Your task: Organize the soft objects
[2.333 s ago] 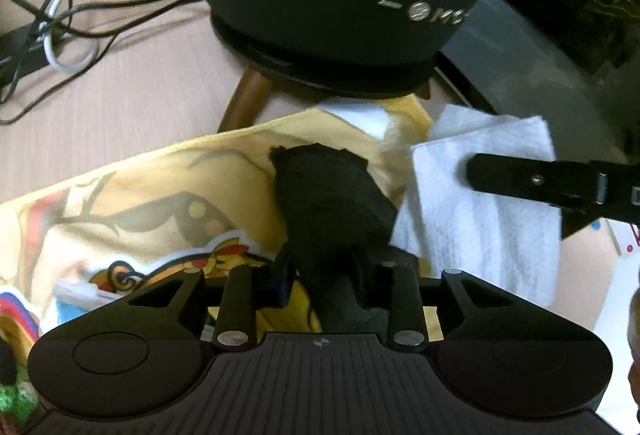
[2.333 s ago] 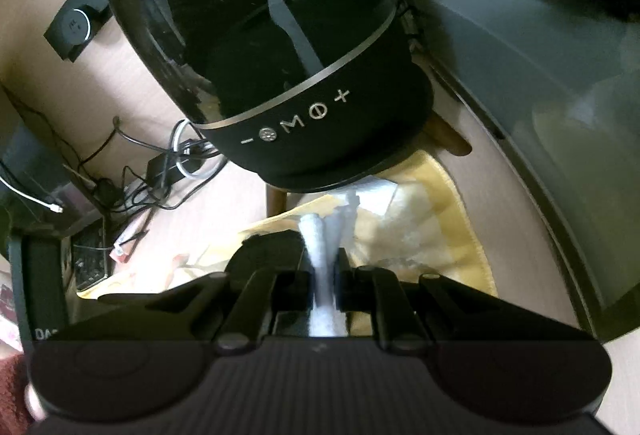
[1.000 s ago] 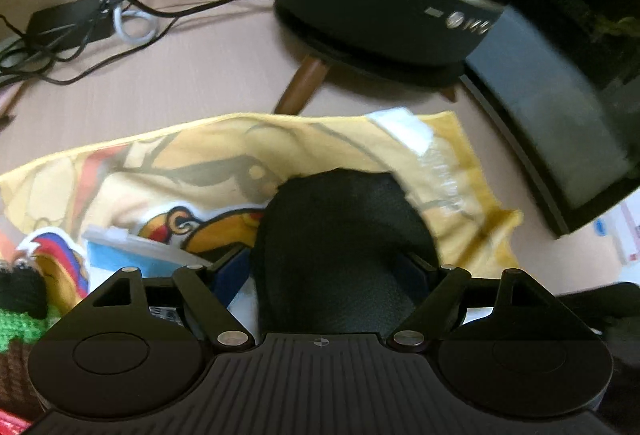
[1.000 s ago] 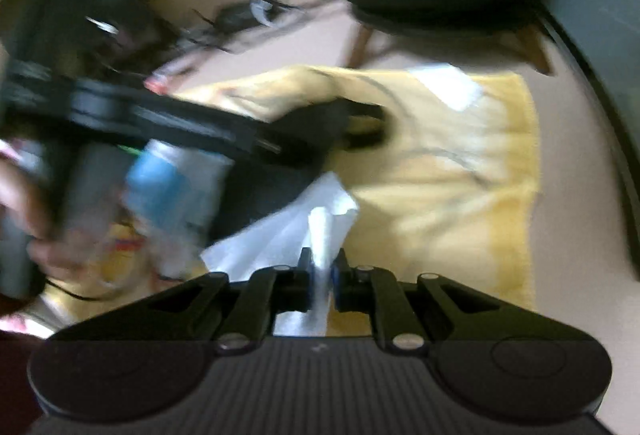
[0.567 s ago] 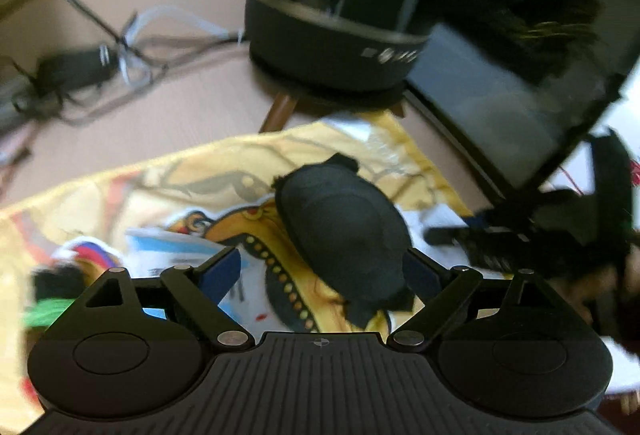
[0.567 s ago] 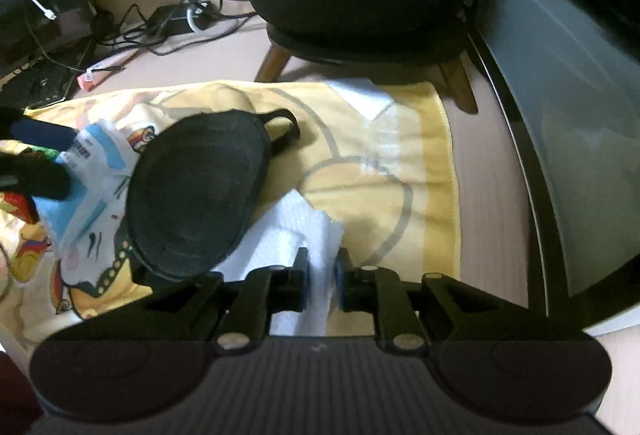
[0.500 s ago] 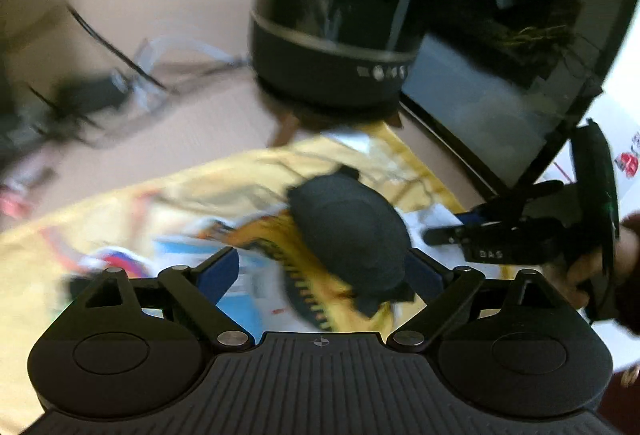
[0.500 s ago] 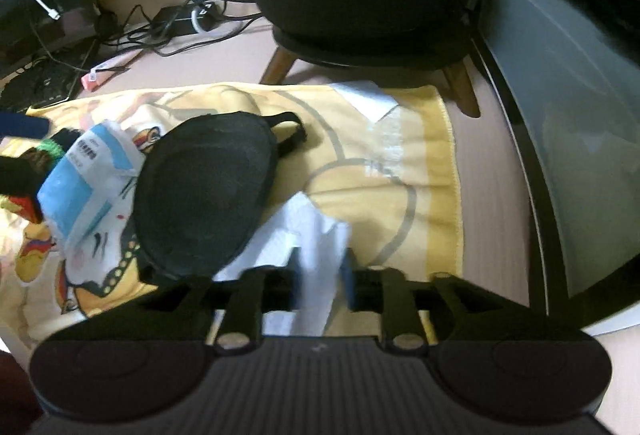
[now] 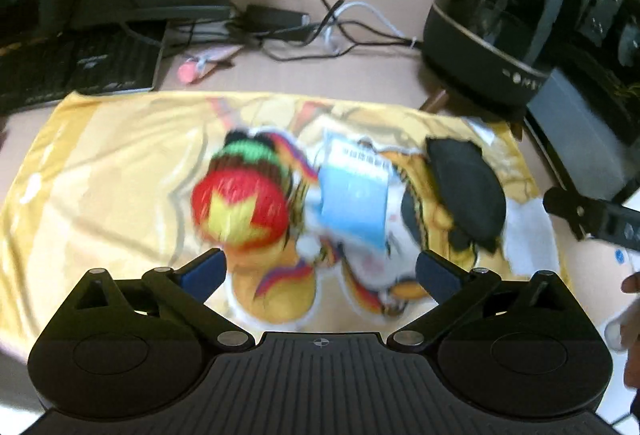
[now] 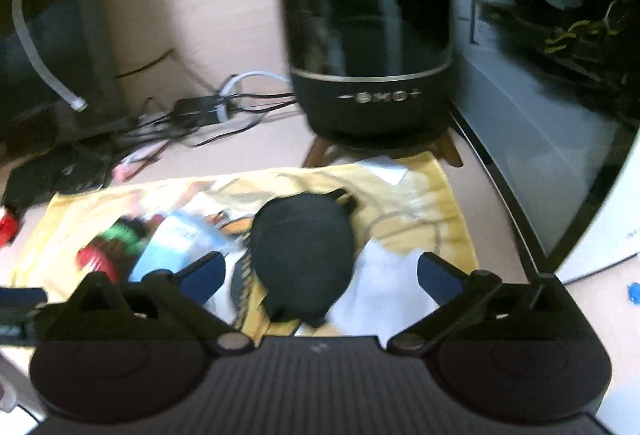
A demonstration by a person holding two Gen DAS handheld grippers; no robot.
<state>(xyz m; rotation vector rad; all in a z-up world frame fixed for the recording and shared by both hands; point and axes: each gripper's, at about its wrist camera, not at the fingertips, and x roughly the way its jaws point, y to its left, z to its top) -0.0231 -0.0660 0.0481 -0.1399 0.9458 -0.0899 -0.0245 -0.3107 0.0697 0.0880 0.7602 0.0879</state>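
A yellow printed cloth [image 9: 100, 171] [image 10: 420, 203] lies flat on the desk and carries the soft things. On it sit a red, green and brown knitted toy [image 9: 240, 199] [image 10: 108, 247], a blue-and-white packet [image 9: 352, 195] [image 10: 176, 243], a black eye mask [image 9: 464, 195] [image 10: 304, 247] and a white tissue [image 9: 528, 243] [image 10: 380, 291]. My left gripper [image 9: 320, 267] hangs open above the cloth's near edge, holding nothing. My right gripper [image 10: 318, 271] is open too, above the mask and tissue; it also shows at the right edge of the left wrist view [image 9: 592, 219].
A black dome speaker [image 9: 492, 15] [image 10: 368, 35] on wooden legs stands behind the cloth's right end. A dark glass-sided case [image 10: 560, 75] runs along the right. Tangled cables [image 9: 312, 27] and a black keyboard [image 9: 76, 67] lie at the back left. A hand [image 9: 628, 315] shows at far right.
Both grippers have pulled back and up from the cloth. The right gripper opened and left the white tissue beside the black mask; the left, open since a second ago, left the mask there.
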